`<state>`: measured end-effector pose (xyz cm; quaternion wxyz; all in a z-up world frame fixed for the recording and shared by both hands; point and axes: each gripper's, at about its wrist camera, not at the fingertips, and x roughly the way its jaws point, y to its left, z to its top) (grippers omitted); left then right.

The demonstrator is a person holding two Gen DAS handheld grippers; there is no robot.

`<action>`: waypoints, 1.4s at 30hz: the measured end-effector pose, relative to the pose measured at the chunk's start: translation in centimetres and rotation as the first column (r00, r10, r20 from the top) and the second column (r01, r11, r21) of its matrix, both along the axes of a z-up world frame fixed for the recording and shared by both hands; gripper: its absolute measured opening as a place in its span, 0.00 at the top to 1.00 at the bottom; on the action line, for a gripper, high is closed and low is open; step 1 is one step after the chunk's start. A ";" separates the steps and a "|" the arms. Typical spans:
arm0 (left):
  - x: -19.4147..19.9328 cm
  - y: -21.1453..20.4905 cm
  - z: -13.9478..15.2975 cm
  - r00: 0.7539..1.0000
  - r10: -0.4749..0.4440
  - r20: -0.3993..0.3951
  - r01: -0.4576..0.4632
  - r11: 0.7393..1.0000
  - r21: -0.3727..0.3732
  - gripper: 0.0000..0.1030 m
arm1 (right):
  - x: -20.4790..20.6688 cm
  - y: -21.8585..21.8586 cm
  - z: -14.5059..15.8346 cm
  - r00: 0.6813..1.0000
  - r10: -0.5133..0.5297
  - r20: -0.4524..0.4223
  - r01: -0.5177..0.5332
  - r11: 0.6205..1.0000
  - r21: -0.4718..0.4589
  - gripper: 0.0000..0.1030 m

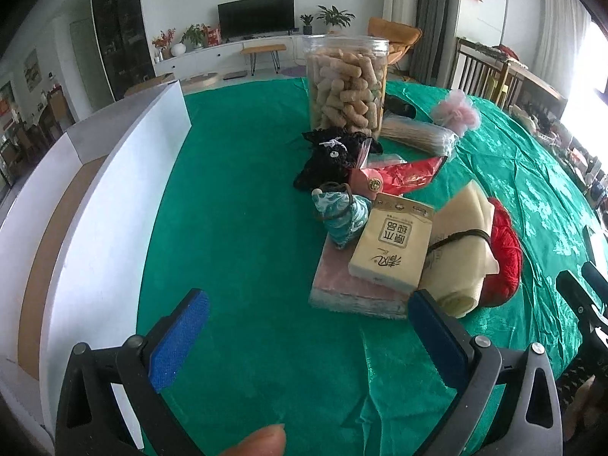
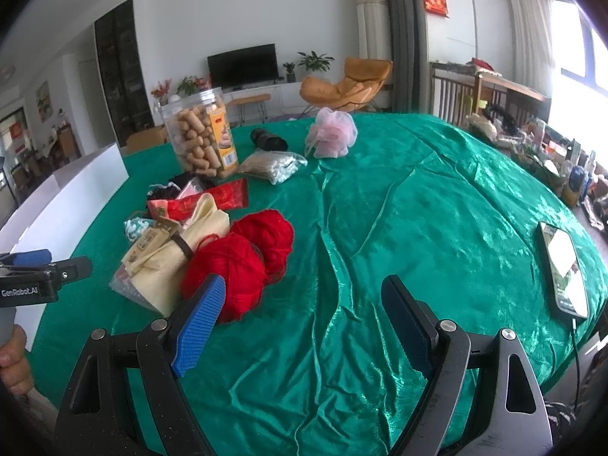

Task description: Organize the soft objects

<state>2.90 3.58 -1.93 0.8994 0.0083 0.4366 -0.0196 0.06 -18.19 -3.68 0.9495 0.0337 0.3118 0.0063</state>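
Note:
A pile of soft things lies on the green cloth: red yarn (image 2: 243, 262), a cream cloth roll (image 1: 461, 250), a tissue pack (image 1: 393, 245), a teal pouch (image 1: 340, 214), a black knitted toy (image 1: 334, 159) and a pink mesh puff (image 2: 332, 133). My left gripper (image 1: 304, 326) is open and empty, just short of the pile's near left corner. My right gripper (image 2: 304, 319) is open and empty above bare cloth, its left pad (image 2: 201, 323) close beside the red yarn. The left gripper also shows in the right wrist view (image 2: 34, 266).
A white open box (image 1: 95, 205) stands along the left edge of the table. A clear jar of snacks (image 1: 347, 83) stands behind the pile, with a red packet (image 1: 402, 174) and a bag of sticks (image 1: 418, 133). A phone (image 2: 564, 269) lies at the right.

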 end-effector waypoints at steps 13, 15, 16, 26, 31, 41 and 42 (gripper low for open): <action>-0.2 -0.6 -0.7 1.000 -0.005 -0.017 0.006 0.999 0.034 0.00 | 0.0 0.0 0.0 1.000 0.004 0.004 -0.004 1.000 0.001 0.16; -0.2 -0.6 -0.6 1.000 -0.002 -0.014 0.002 0.999 0.049 0.00 | 0.0 0.1 0.0 1.000 0.004 0.004 -0.004 1.000 0.000 0.16; -0.2 -0.7 -0.6 1.000 -0.001 -0.012 0.002 0.998 0.055 0.00 | 0.0 0.1 0.0 1.000 0.004 0.002 -0.004 1.000 -0.001 0.16; 0.6 -0.6 -0.7 1.000 0.004 -0.014 -0.003 0.995 0.100 0.00 | 0.1 0.3 -0.1 1.000 0.008 -0.004 -0.008 1.000 -0.006 0.16; 4.9 2.1 2.6 0.998 0.026 -0.060 -0.031 0.996 -0.083 0.00 | 0.2 0.3 -0.2 1.000 0.013 -0.008 -0.013 1.000 -0.005 0.16; 18.1 1.4 1.6 0.962 -0.027 -0.270 0.018 0.999 -0.037 0.00 | 0.0 -0.1 -0.1 1.000 0.001 0.000 -0.001 1.000 0.006 0.16; 19.1 1.4 1.0 0.958 -0.026 -0.287 0.014 0.999 -0.044 0.00 | -0.1 -0.2 0.0 1.000 -0.002 0.000 0.002 1.000 0.007 0.16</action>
